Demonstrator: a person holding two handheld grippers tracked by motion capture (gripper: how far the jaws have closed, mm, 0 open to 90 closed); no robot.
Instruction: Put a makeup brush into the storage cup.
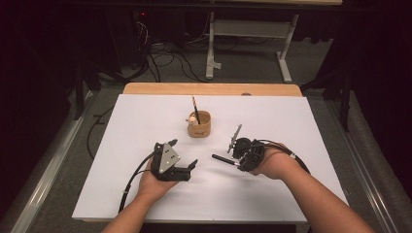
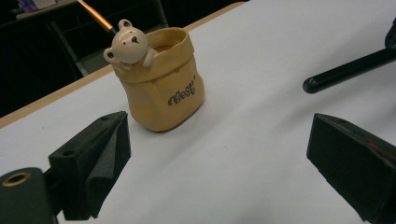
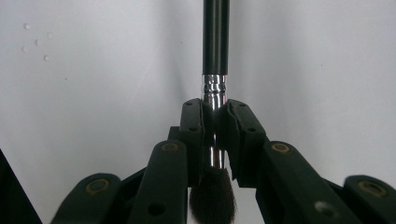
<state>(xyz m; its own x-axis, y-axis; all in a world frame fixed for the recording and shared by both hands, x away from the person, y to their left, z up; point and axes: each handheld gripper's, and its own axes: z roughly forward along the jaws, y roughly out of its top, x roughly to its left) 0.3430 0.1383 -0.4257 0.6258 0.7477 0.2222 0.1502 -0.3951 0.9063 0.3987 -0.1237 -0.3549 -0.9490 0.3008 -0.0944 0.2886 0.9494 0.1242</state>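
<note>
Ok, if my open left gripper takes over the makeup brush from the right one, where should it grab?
Take the free black handle of the makeup brush, side-on across its width. It sticks out level toward the left gripper, while the right gripper clamps the silver ferrule, bristles tucked behind its jaws.

Grey script lettering on front of tan bear pot [image 2: 161,84], reads roughly "Best"; nothing else legible

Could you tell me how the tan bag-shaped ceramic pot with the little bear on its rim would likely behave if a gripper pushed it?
The tan bag-shaped ceramic pot looks glazed, so probably slippery and breakable. Its base seems broad, so it would likely slide rather than tip.
</note>
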